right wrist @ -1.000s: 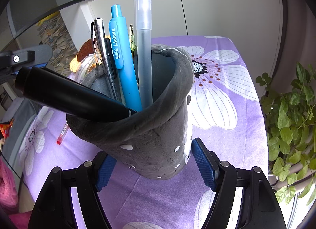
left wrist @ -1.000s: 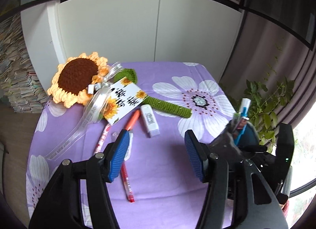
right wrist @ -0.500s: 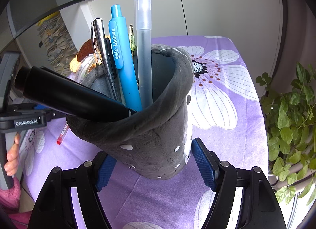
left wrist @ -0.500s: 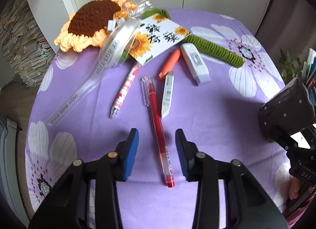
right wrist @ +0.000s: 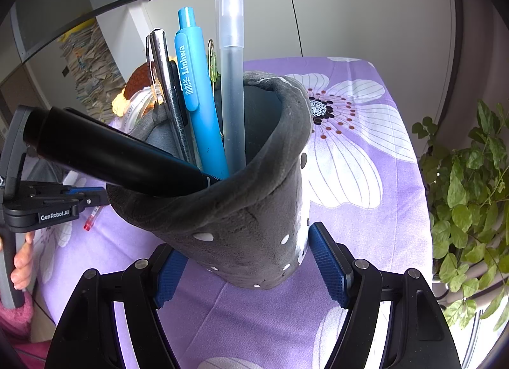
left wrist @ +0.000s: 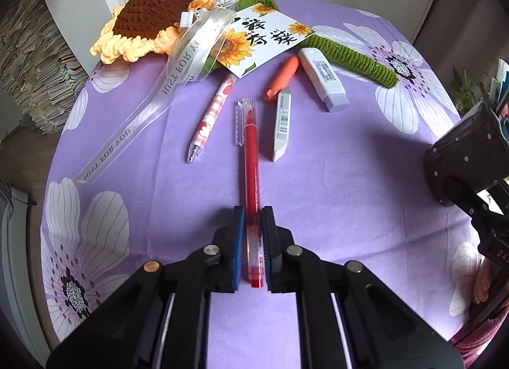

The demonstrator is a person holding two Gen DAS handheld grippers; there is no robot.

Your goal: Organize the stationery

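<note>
Purple cotton printed with large white flowers covered the table (left wrist: 334, 178), and on it the right gripper (right wrist: 248, 261) stood with its ribbed blue pads pressed against either side of a soft grey felt pen holder (right wrist: 241, 210), a slumped cup dotted with white. That gripper pointed downward at a slant and held the cup upright. Out of the cup rose a frosted translucent pen (right wrist: 233, 83), a bright blue click pen (right wrist: 194, 95), a chrome pen (right wrist: 165, 83) and a fat black marker (right wrist: 111, 153) that leaned far out to the left. The left gripper (left wrist: 253, 242) pointed steeply down at the cloth, its jaws drawn almost together on the clear lower end of a slim red gel pen (left wrist: 251, 159), which lay flat on the table with its tip toward the camera. Just beside the pen's far end lay its clear ridged cap (left wrist: 238, 121). Farther back lay a crocheted sunflower (left wrist: 149, 19) with a brown woolly centre, a white correction tape (left wrist: 323, 78), a pink checked pen (left wrist: 211, 118), a narrow white eraser (left wrist: 281, 124) and an orange pen (left wrist: 283, 78). In the right wrist view, a hand (right wrist: 20, 261) gripped the left gripper's handle.
</note>
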